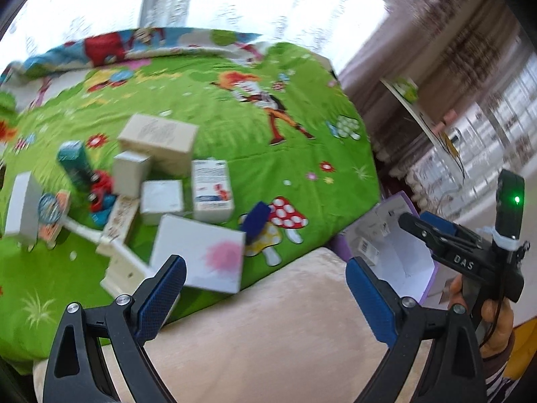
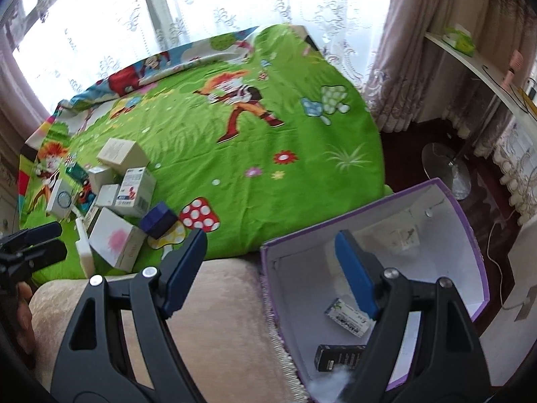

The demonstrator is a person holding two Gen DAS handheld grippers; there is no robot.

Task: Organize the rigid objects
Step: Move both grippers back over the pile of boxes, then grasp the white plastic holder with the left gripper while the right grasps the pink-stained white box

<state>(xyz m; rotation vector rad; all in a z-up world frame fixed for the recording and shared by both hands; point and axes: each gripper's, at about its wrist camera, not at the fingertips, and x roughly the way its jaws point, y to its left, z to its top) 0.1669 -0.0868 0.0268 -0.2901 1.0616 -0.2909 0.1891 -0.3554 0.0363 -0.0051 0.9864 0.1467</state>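
Both looking forward and down from just above the beige cushion edge (image 1: pixel 268 319), toward the window. Left view close over the box pile (image 1: pixel 161 181); right view close over the purple bin (image 2: pixel 463 221). Shared: green bedspread (image 2: pixel 251 141), pile, bin.

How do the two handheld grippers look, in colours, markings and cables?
Both the left gripper and the right gripper have black plastic arms, silver pivot screws and blue textured finger pads. In the left wrist view, the right gripper's body shows white "DAS" lettering, a green light, white tape and a thin black cable.
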